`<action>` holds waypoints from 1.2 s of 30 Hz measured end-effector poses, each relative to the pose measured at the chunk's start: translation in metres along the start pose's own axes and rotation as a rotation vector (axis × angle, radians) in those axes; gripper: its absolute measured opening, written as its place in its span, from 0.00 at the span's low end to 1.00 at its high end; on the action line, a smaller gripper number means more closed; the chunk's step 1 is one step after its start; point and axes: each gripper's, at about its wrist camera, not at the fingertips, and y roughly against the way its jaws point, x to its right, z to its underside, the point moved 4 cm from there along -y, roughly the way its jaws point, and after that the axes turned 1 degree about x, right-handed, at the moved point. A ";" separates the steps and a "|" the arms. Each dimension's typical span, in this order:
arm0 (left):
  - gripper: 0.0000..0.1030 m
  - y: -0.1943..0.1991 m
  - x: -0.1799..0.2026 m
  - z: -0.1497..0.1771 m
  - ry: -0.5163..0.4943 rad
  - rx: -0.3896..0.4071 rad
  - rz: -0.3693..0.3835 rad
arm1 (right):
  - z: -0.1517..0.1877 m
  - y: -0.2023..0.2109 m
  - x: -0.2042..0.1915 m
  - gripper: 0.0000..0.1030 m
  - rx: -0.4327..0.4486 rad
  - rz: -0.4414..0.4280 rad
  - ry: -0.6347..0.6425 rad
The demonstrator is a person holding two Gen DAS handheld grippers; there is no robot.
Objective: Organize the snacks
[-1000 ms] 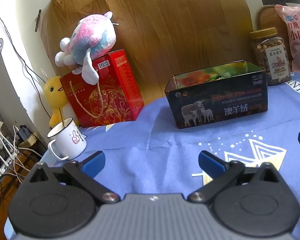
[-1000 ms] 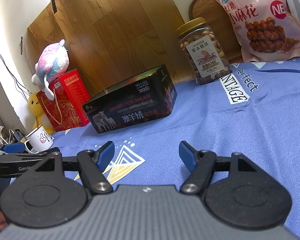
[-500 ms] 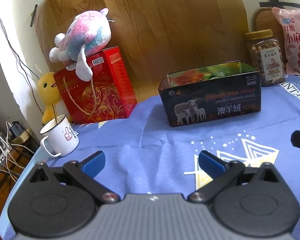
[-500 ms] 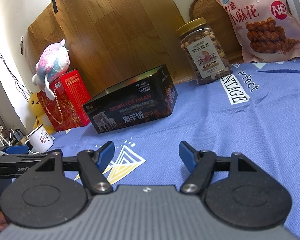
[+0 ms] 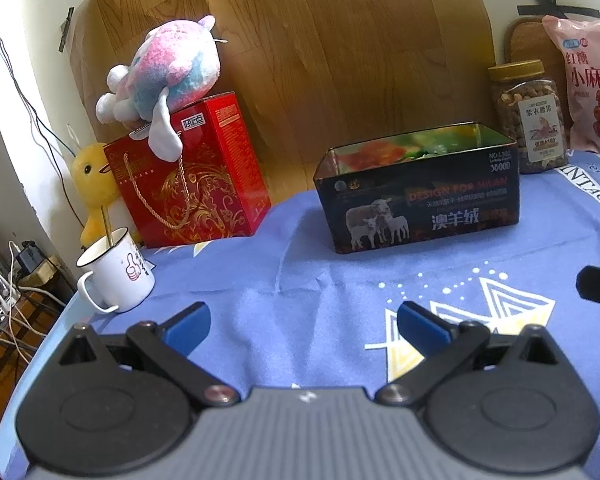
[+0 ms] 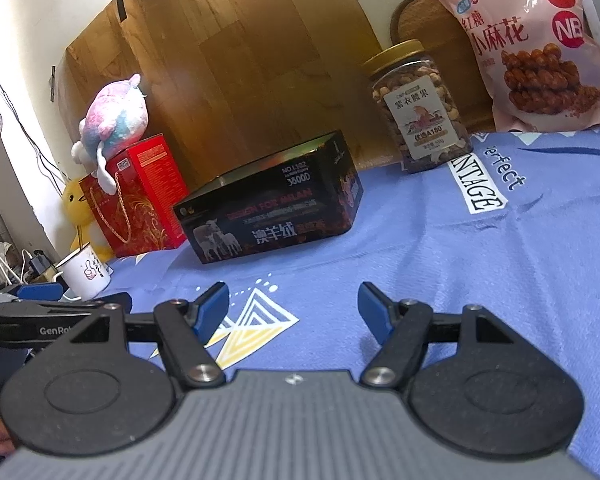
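A black open-topped tin box with sheep printed on it [image 5: 420, 196] [image 6: 268, 216] stands on the blue cloth. Behind it to the right are a clear jar of nuts with a gold lid [image 5: 528, 116] [image 6: 420, 108] and a pink snack bag [image 5: 592, 84] [image 6: 540, 48] leaning on the wall. My left gripper [image 5: 302, 326] hovers open over the cloth, well short of the box, with nothing between its fingers. My right gripper [image 6: 294, 310] is open too, empty, low over the cloth. The left gripper's side [image 6: 40, 312] shows at the right wrist view's left edge.
A white enamel mug [image 5: 114, 276] stands at the table's left edge. Behind it are a red gift box [image 5: 192, 176] with a pink-blue plush toy [image 5: 168, 72] on top and a yellow duck toy [image 5: 92, 184]. A wooden panel [image 5: 320, 60] backs the table. Cables hang beyond the left edge.
The left gripper has drawn back and swung slightly left, so the box and jar sit further right and lower in its view. The right gripper has hardly moved. Both stayed open.
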 end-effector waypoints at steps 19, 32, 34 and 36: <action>1.00 -0.007 0.005 0.006 -0.002 -0.061 0.016 | 0.000 0.000 0.002 0.71 -0.004 -0.002 -0.011; 1.00 -0.009 0.017 0.012 0.029 -0.122 0.124 | 0.000 -0.001 0.003 0.71 -0.005 -0.003 -0.016; 1.00 -0.009 0.017 0.012 0.025 -0.121 0.119 | 0.000 0.000 0.003 0.71 -0.002 -0.004 -0.014; 1.00 -0.010 0.017 0.013 0.018 -0.118 0.107 | 0.000 0.000 0.003 0.71 -0.001 -0.004 -0.013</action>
